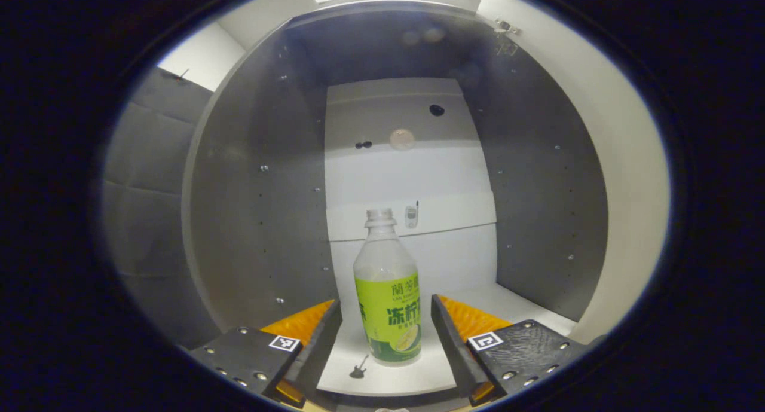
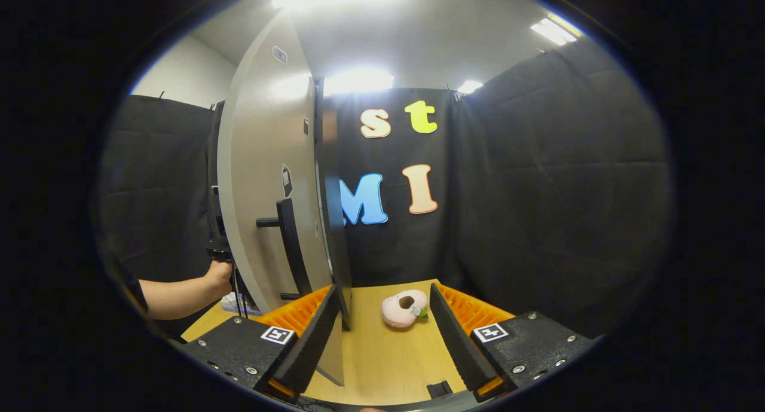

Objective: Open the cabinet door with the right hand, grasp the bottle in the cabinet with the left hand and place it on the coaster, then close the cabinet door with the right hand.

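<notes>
Left gripper [image 1: 386,328] jaws spread, straddling green-labelled bottle [image 1: 388,292], no contact evident. Bottle upright on cabinet shelf [image 1: 412,373], between jaws. Advise: centre on label band, close squarely, lift straight. Right gripper [image 2: 385,325] jaws spread, holding nothing; open cabinet door [image 2: 269,191] edge just inside its left jaw.

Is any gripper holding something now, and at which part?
Nothing is held. The left gripper is open, its fingers on either side of the bottle without touching it. The right gripper is open beside the cabinet door.

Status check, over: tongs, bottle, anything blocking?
Left tongs open, straddling upright bottle, not gripping. Right tongs open beside open cabinet door. Nothing blocking the bottle.
</notes>
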`<state>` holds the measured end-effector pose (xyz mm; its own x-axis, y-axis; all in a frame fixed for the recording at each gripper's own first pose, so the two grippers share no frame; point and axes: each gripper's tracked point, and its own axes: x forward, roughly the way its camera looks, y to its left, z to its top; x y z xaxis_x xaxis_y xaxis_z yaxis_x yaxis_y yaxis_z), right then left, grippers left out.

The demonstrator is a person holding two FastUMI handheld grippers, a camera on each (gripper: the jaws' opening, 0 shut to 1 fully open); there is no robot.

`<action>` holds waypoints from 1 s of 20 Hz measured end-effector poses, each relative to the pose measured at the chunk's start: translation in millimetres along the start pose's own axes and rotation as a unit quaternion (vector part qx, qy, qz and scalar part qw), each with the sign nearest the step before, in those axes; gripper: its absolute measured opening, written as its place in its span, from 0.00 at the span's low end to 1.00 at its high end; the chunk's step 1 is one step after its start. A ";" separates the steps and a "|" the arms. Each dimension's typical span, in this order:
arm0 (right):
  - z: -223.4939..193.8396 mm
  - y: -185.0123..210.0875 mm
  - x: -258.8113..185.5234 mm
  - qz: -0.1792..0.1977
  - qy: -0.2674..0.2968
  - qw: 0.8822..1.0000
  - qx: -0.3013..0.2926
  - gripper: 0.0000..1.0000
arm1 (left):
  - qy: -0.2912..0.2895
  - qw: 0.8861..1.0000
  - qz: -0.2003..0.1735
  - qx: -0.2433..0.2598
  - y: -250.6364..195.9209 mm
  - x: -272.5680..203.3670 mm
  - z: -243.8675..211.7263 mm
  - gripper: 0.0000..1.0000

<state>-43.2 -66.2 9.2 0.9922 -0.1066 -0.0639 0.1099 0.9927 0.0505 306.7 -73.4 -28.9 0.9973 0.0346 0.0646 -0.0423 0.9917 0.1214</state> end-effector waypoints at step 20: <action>-31.9 -30.2 38.5 -0.023 0.041 0.999 0.011 0.87 | -0.025 0.998 -0.025 -0.054 1.0 21.8 18.0 0.63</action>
<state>-10.1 -98.4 -26.6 0.9782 -0.1456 -0.1482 0.1568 0.9854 0.0668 327.3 -73.9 -9.5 0.9936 -0.0184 0.1117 0.0164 0.9997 0.0191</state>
